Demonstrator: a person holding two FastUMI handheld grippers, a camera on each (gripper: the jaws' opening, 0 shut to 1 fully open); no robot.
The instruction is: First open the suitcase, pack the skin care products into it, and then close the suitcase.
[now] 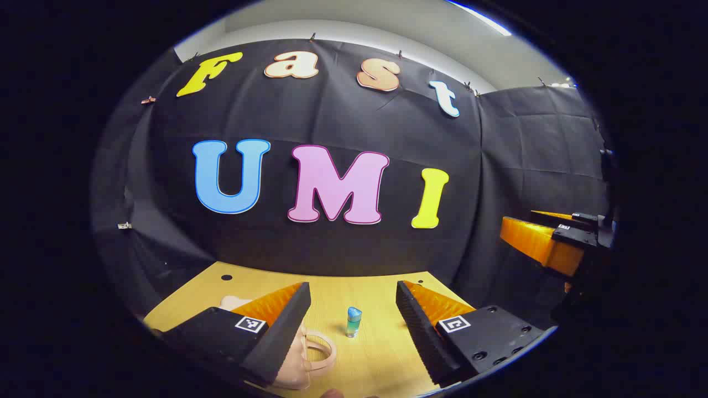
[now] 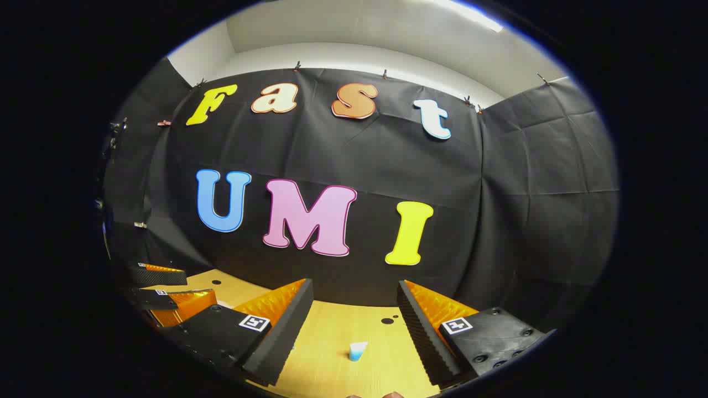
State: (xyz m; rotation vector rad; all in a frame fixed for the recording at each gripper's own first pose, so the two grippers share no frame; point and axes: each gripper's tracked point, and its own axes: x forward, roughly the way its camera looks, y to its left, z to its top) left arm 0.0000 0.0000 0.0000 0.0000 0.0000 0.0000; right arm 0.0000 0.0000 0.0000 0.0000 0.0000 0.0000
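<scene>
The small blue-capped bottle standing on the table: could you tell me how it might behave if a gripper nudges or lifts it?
The bottle stands upright, tall and narrow on the wooden table, so a sideways nudge would probably tip it. It looks small, so likely light. Its body seems smooth and clear, so it might slip unless gripped squarely.

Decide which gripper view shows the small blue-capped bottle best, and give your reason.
The left gripper view: the bottle stands upright on the table, whole, cap and clear body showing, between the open left gripper. In the right gripper view only its top shows, low at the edge.
</scene>
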